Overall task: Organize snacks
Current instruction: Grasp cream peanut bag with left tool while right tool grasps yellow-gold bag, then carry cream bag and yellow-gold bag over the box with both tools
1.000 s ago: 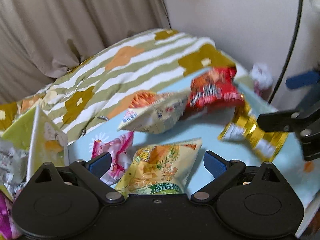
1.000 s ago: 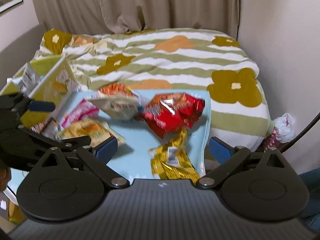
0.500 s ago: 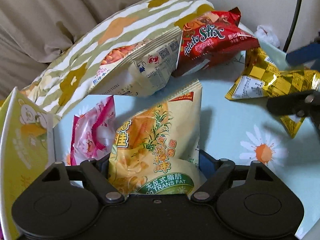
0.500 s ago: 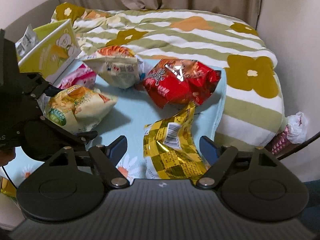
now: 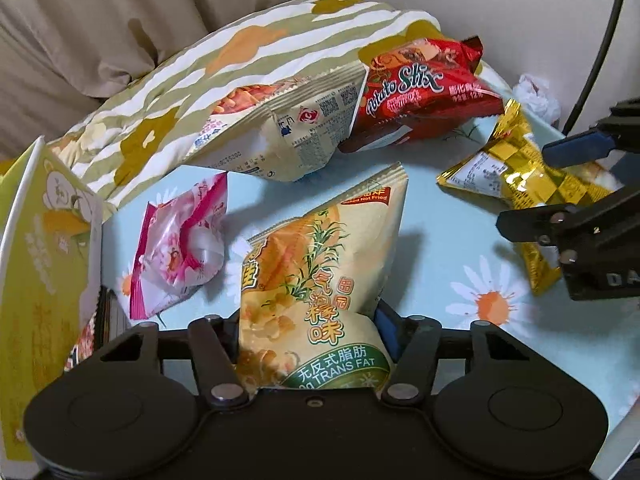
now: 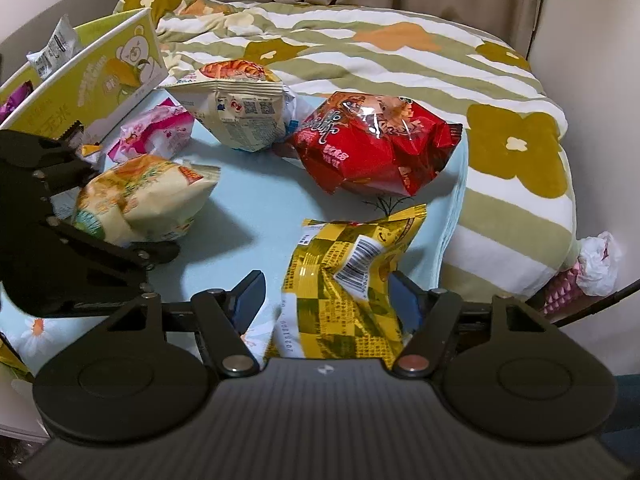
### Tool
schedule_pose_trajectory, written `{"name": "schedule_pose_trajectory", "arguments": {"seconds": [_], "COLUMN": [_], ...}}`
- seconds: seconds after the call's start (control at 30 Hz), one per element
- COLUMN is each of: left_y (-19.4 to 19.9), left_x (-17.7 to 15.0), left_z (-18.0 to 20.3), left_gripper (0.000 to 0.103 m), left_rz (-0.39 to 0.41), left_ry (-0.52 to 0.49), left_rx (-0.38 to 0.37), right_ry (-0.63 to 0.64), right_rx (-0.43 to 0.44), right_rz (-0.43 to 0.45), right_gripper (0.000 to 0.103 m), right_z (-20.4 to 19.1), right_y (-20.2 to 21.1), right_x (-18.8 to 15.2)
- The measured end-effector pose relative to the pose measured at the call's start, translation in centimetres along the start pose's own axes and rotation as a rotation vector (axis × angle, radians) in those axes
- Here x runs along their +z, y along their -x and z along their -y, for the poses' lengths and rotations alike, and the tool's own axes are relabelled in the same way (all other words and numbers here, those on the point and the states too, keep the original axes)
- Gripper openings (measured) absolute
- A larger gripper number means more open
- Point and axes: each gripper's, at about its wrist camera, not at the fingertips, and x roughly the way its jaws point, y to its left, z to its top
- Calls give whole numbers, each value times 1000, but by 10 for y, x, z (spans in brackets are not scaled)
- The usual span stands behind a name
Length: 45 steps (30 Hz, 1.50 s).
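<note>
Several snack bags lie on a light blue daisy cloth (image 5: 440,224). My left gripper (image 5: 312,328) is shut on the bottom of a yellow corn-snack bag (image 5: 316,280), which also shows in the right wrist view (image 6: 140,204). My right gripper (image 6: 326,300) is open, its fingers on either side of a gold checkered bag (image 6: 348,280) without pinching it; that bag also shows in the left wrist view (image 5: 516,184). A red Potato Stix bag (image 5: 416,92), a cream bag (image 5: 288,132) and a pink packet (image 5: 180,244) lie further back.
A yellow-green cardboard box (image 6: 92,80) with packets in it stands at the left. A striped flowered quilt (image 6: 400,52) covers the bed behind the cloth. Curtains and a wall lie behind and to the right. A crumpled white bag (image 6: 600,260) sits by the wall.
Both grippers moved down and forward to the bags. The left gripper closed on the yellow corn-snack bag. The right gripper's fingers came to straddle the gold bag.
</note>
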Motion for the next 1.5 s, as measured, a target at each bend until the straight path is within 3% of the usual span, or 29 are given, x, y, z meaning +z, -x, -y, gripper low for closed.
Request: {"name": "schedule_pose_trajectory", "arguments": {"seconds": [0.6, 1.03, 1.3, 1.5], "left_y": [23, 57, 105, 146], "left_x": [-13, -22, -24, -30], "left_z": [-2, -10, -33, -69], "left_gripper": [63, 63, 63, 63], "left_rz": [31, 77, 157, 236], "left_ry": [153, 220, 288, 337], "left_rx": [-3, 20, 41, 94], "right_ry": [-58, -95, -107, -92], "right_rx": [-40, -19, 18, 66], "right_rz": [-26, -24, 39, 131], "right_gripper": [68, 57, 57, 57], "right_z": [-1, -9, -25, -51], "right_y": [-19, 5, 40, 74], "right_x": [4, -8, 2, 31]}}
